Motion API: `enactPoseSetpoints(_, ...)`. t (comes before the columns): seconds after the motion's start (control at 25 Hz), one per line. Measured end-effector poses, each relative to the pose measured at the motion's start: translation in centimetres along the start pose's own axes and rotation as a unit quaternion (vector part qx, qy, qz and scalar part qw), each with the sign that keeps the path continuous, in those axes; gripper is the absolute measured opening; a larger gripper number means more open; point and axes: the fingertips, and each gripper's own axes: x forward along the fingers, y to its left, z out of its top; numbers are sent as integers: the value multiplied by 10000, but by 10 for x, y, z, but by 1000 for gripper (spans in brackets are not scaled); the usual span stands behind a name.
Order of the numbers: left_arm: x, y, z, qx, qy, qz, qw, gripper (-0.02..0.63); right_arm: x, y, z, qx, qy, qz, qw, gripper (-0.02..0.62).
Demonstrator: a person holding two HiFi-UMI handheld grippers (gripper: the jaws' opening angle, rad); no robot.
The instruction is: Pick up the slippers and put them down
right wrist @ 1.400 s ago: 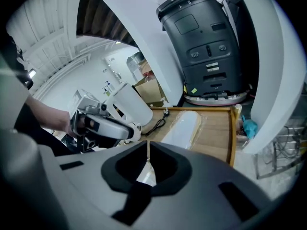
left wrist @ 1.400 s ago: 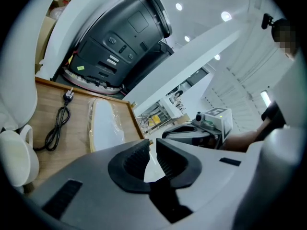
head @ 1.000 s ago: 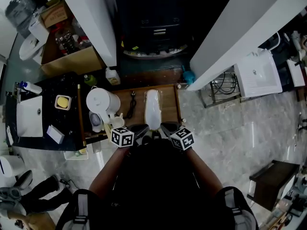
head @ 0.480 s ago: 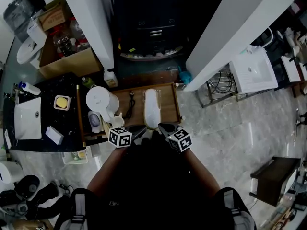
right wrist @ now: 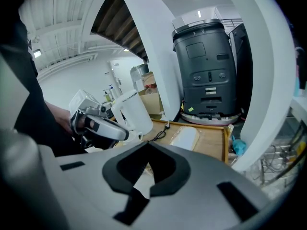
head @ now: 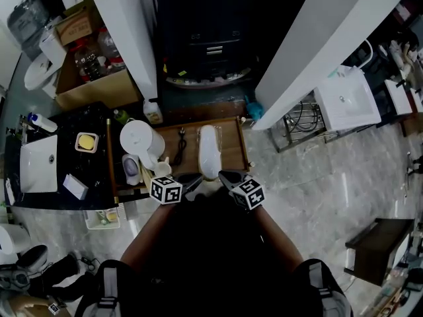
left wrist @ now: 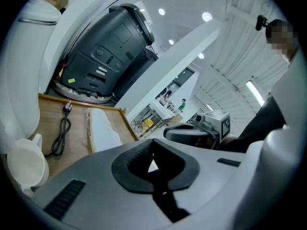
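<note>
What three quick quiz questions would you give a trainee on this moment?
1. True or false: the left gripper is holding the white wrapped slippers.
2. What lies beside the slippers on the wooden tray? A) a black cable B) a spoon C) a red cup
3. Fill in: the jaws of the left gripper and the right gripper are both ____.

Key: 1 false, the slippers lie untouched on the tray. 2 A. 3 shut, with nothing between them.
</note>
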Motion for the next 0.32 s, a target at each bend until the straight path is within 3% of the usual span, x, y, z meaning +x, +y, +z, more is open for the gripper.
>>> enactPoseSetpoints(0.32,10,-11,-1,77,51,-45,9999,12,-10,-3,3,3,-173,118,9998,8)
